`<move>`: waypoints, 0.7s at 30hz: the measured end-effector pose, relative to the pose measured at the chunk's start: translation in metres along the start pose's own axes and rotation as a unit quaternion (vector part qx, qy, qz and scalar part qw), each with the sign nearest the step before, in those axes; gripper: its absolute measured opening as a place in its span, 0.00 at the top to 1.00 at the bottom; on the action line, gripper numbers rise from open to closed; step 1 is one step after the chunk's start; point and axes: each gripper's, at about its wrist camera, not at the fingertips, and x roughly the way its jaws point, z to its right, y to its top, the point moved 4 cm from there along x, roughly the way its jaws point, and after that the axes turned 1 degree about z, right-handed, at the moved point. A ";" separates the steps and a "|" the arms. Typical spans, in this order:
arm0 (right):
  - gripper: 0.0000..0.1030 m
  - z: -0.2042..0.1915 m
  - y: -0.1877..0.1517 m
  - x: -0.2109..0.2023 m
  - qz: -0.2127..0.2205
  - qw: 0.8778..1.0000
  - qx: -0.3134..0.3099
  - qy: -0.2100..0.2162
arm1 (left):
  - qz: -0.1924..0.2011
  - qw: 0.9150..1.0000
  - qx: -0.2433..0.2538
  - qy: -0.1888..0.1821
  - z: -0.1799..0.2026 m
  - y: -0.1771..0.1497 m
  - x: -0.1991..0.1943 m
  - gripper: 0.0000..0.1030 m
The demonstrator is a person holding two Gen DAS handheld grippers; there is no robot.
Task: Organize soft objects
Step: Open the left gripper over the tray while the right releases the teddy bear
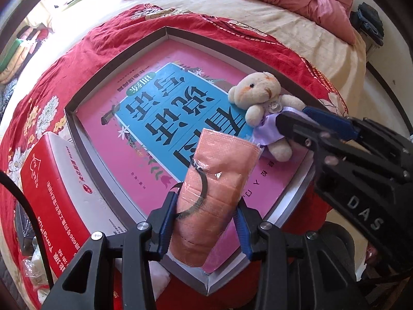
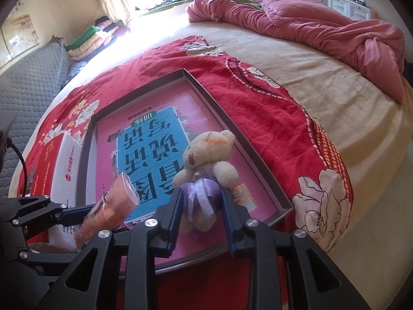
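Over the tray (image 1: 77,118), left fingers (image 1: 167,206) clamp the mask pack (image 1: 216,170), right fingers (image 2: 175,214) the teddy (image 2: 206,155); next, I'd guess, lowering and releasing both.

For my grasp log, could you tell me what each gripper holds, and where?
Left gripper: wrapped orange mask pack, by its lower end. Right gripper: teddy bear, by its purple-skirted lower body.

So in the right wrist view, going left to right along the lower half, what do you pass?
Red and white box → orange packet → teddy bear → flowered red blanket.
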 end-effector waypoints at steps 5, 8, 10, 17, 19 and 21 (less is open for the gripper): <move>0.62 0.006 0.006 -0.011 0.021 1.000 0.016 -0.001 | -0.006 1.000 0.013 0.011 0.003 -0.001 0.001 0.58; 0.59 0.007 0.007 -0.015 0.026 1.000 0.016 -0.007 | -0.004 1.000 0.017 0.012 0.004 -0.002 0.001 0.58; 0.58 0.007 0.008 -0.018 0.031 0.999 0.015 -0.013 | -0.004 1.000 0.020 0.014 0.005 -0.003 0.002 0.57; 0.45 0.014 0.014 -0.029 0.053 0.998 0.021 -0.039 | 0.009 1.000 0.013 -0.005 0.007 -0.005 -0.006 0.44; 0.43 0.018 0.016 -0.034 0.064 0.997 0.027 -0.045 | 0.018 1.000 0.008 -0.012 0.005 -0.006 -0.010 0.38; 0.42 0.021 0.019 -0.042 0.079 0.995 0.035 -0.057 | 0.026 1.000 0.000 -0.018 0.003 -0.007 -0.016 0.37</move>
